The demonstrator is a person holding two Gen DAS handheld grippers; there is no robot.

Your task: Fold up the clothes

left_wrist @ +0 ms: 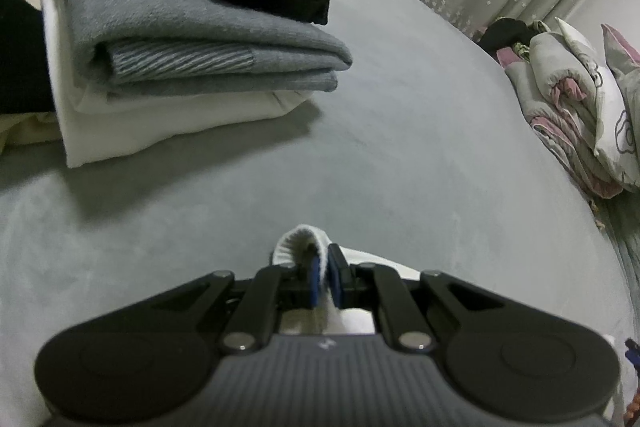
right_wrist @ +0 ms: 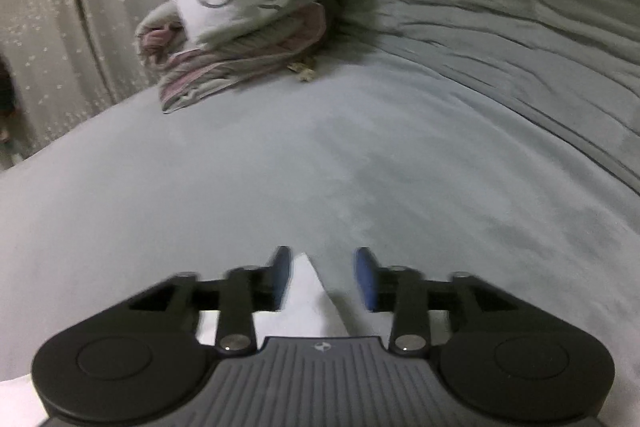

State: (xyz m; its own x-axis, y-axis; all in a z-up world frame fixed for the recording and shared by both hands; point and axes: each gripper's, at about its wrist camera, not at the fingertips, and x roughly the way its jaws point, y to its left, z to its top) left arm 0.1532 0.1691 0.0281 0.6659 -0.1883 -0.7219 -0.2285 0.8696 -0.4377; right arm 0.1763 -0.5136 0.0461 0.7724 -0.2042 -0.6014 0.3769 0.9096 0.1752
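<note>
Presently my left gripper [left_wrist: 325, 277] pinches the ribbed cuff of a white knit garment [left_wrist: 298, 243] low on the grey bedspread [left_wrist: 400, 147], presumably to carry a fold, while my right gripper [right_wrist: 322, 277] gapes around its corner at six o'clock, the folded stack [left_wrist: 192, 67] waiting at ten o'clock.
</note>
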